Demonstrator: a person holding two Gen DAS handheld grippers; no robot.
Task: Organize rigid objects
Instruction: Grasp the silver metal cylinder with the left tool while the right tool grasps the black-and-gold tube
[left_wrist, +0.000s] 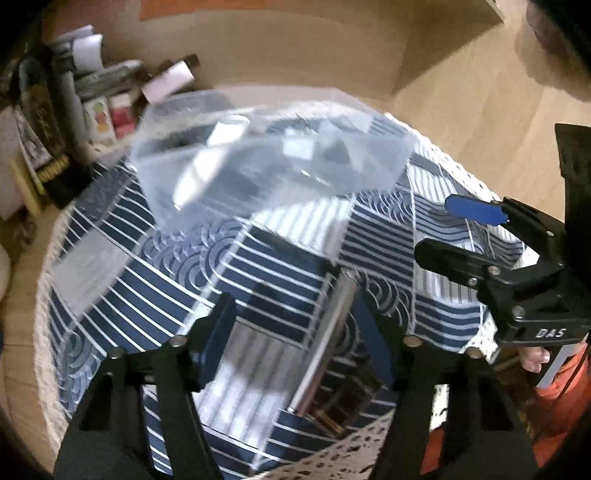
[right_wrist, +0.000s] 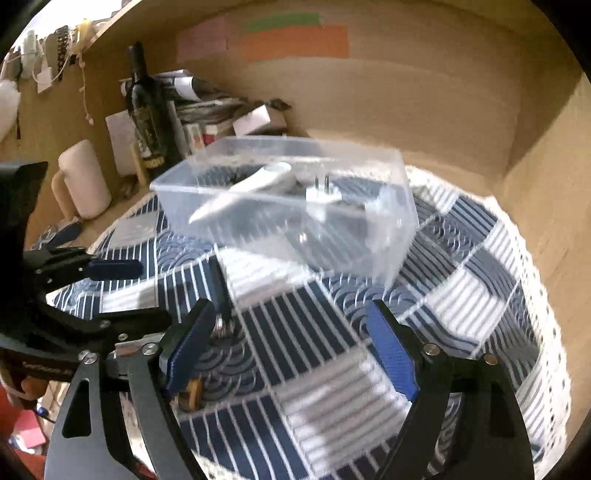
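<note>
The metal rod (left_wrist: 325, 339) lies on the cloth (left_wrist: 258, 266) between the left gripper (left_wrist: 299, 332)'s wide-open jaws, near the bin (right_wrist: 288, 206); stiff, slick, likely to roll, best pinched mid-shaft; the right gripper (right_wrist: 291, 347) gapes empty.

One clear box (right_wrist: 284, 206), one white plug (right_wrist: 325, 195), one wine bottle (right_wrist: 146, 107), two grippers.
</note>
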